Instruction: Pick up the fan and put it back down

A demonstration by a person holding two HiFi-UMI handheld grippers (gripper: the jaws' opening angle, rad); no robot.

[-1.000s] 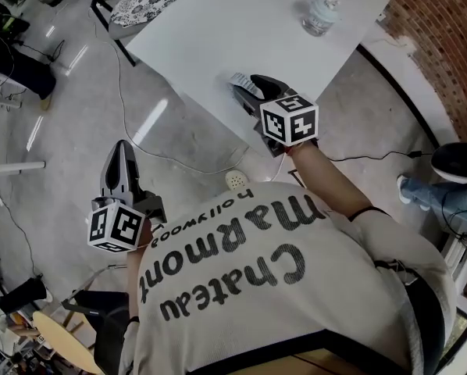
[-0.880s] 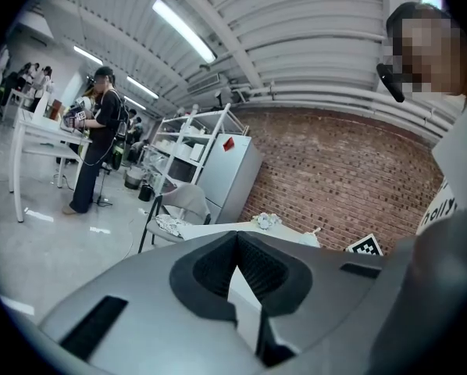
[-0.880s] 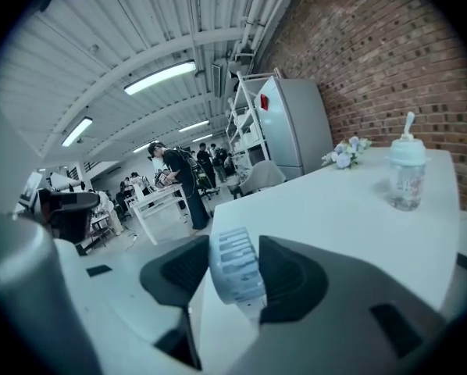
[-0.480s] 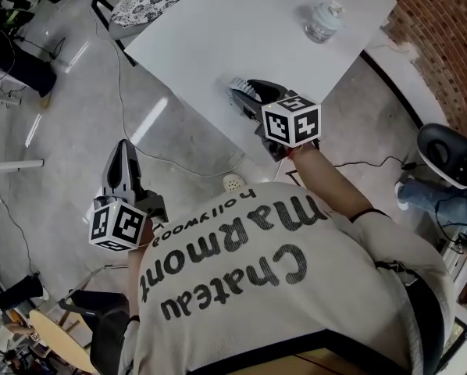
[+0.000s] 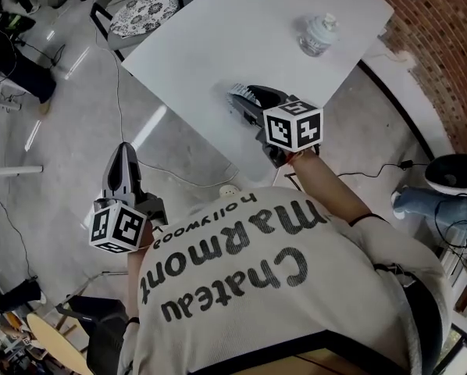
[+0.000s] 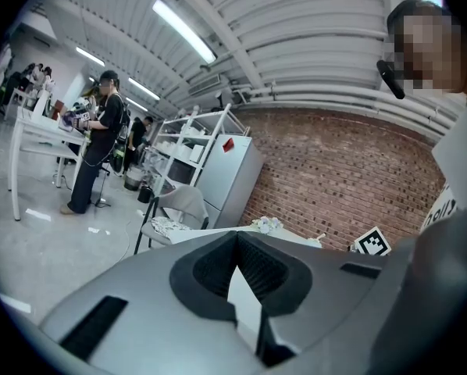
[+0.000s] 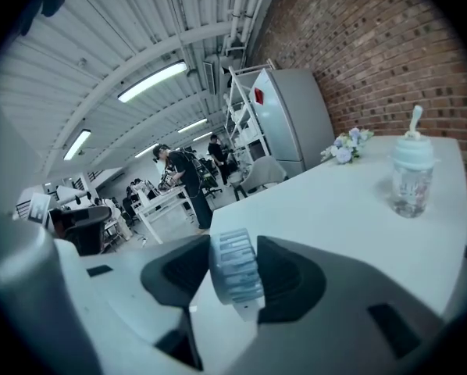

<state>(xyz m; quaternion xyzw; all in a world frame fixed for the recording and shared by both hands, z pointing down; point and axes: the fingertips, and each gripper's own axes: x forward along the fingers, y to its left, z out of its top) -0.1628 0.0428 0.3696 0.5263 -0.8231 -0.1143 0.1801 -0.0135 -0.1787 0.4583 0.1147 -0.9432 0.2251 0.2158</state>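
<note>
The fan (image 5: 240, 98) is a small pale round thing with a ribbed rim. It sits upright between the pads of my right gripper (image 5: 247, 100), just above the near edge of the white table (image 5: 218, 30). In the right gripper view the fan (image 7: 235, 276) fills the gap of that gripper (image 7: 235, 281), and both pads touch its sides. My left gripper (image 5: 122, 153) hangs over the floor, left of the table, with nothing in it. In the left gripper view its tips (image 6: 237, 244) meet.
A clear bottle with a pale cap (image 5: 318, 33) stands far right on the table, also seen as the bottle (image 7: 411, 174). Small flowers (image 7: 343, 148) lie at the far end. A cushioned chair (image 5: 144, 8) stands beyond the table. A cable (image 5: 151, 151) crosses the floor. A brick wall (image 5: 444, 45) is at right.
The right gripper has shifted a little over the table edge, with the fan still between its jaws. The left gripper has barely moved in the picture.
</note>
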